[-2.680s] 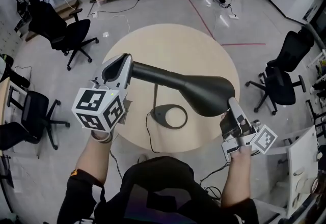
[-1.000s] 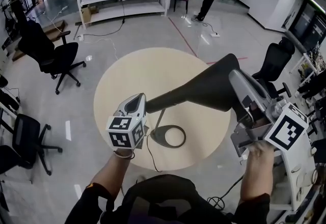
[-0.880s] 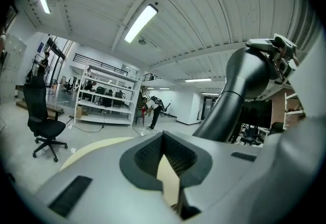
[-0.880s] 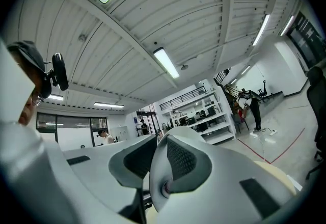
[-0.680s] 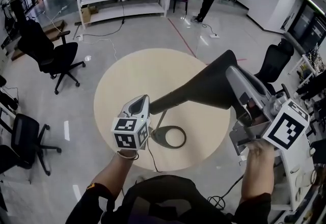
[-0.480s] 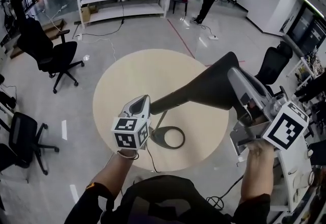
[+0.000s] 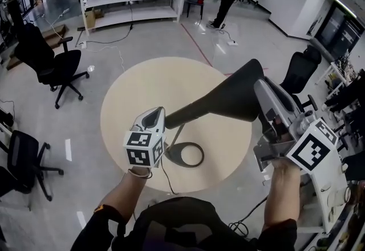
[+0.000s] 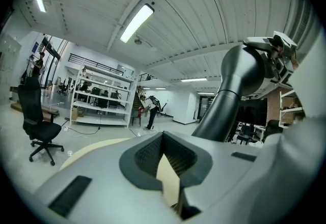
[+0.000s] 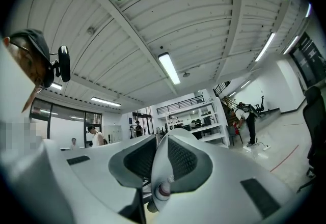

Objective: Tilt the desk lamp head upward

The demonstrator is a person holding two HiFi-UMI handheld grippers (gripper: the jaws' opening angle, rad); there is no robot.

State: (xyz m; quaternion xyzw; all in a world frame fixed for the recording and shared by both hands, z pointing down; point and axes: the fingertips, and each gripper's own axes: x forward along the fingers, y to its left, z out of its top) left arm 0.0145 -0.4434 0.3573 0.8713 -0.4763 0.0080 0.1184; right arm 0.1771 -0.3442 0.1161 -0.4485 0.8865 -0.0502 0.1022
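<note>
Desk lamp head (image 7: 234,98) tipped up over round surface (image 7: 142,84)
Near level 2.7 seconds ago, the head now slants up and right above its base (image 7: 185,154). Right gripper (image 7: 261,89) lies against its side, jaws together and empty; left gripper (image 7: 154,114) sits beside the neck (image 7: 188,112), jaws likewise closed on nothing.

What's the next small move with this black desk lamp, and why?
Probably draw the right gripper away from the black desk lamp head: it already slants upward, and this gripper's jaws and those of the left gripper look closed with nothing between them.
</note>
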